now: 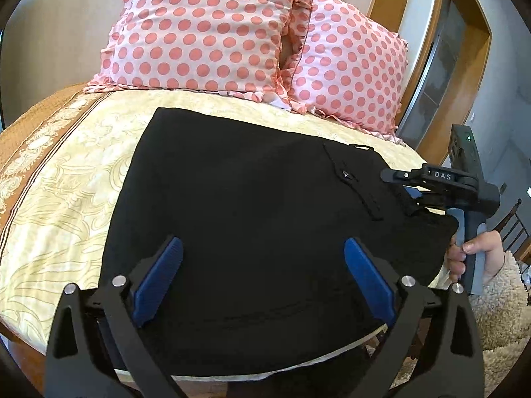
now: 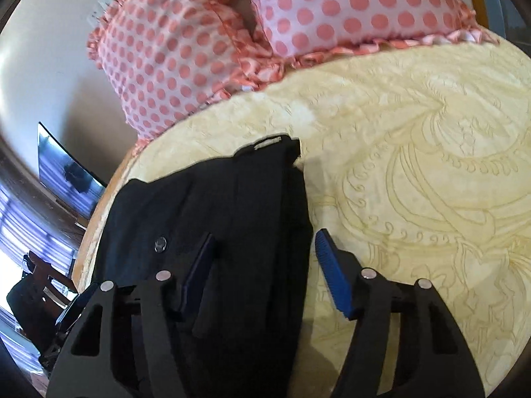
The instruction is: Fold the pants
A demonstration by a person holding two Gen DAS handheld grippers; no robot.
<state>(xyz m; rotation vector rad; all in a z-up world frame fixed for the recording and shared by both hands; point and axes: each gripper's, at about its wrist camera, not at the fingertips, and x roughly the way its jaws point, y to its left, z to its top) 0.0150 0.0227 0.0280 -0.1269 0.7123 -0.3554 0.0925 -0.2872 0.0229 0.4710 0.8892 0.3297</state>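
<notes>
Black pants lie folded flat on the cream patterned bedspread. My left gripper is open and hovers over the near part of the pants, its blue pads wide apart. In the left wrist view my right gripper sits at the waistband end on the right. In the right wrist view it is open, with the edge of the pants between its jaws. A button shows near its left finger.
Two pink polka-dot pillows stand at the head of the bed, beyond the pants. A wooden headboard frame rises at the right. A dark chair and a TV screen stand beside the bed. Bedspread stretches right of the pants.
</notes>
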